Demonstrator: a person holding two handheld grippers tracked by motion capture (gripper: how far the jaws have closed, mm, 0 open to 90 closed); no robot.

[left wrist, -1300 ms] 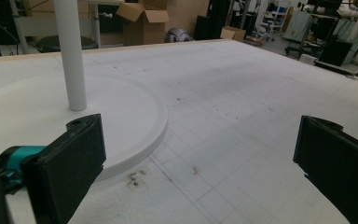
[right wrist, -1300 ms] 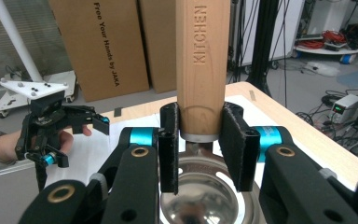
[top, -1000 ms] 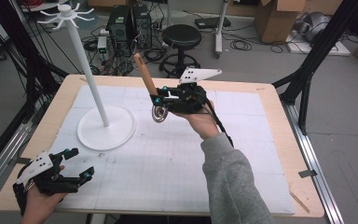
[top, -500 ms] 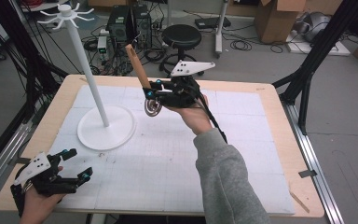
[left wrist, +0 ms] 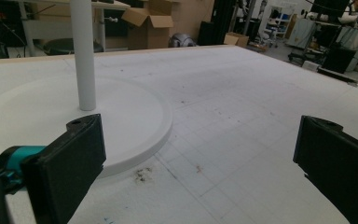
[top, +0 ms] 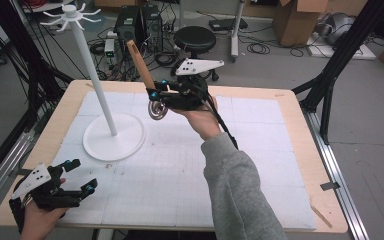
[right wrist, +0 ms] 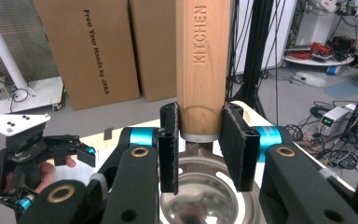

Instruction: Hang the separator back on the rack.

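A utensil with a wooden handle (top: 140,62) and a round metal bowl (top: 157,111) is held up in the air over the table's far middle. My right gripper (top: 155,92) is shut on the handle just above the bowl. In the right gripper view the handle (right wrist: 200,56), stamped KITCHEN, rises between the pads (right wrist: 168,144) and the bowl (right wrist: 200,198) lies below my right gripper (right wrist: 199,140). A white stand (top: 92,70) with hook arms on top (top: 70,12) rises from a round base (top: 114,137), left of the utensil. My left gripper (top: 82,176) rests open and empty at the front left corner.
In the left gripper view my left gripper (left wrist: 200,158) faces the stand's base (left wrist: 135,116) and pole (left wrist: 83,56) across the white gridded mat (left wrist: 242,102). Behind the table (top: 280,95) are a stool (top: 195,37), computers, cables and cardboard boxes (top: 300,20).
My right gripper has carried the utensil up and to the left, closer to the stand, with the handle tilting more upright. The left gripper has barely moved.
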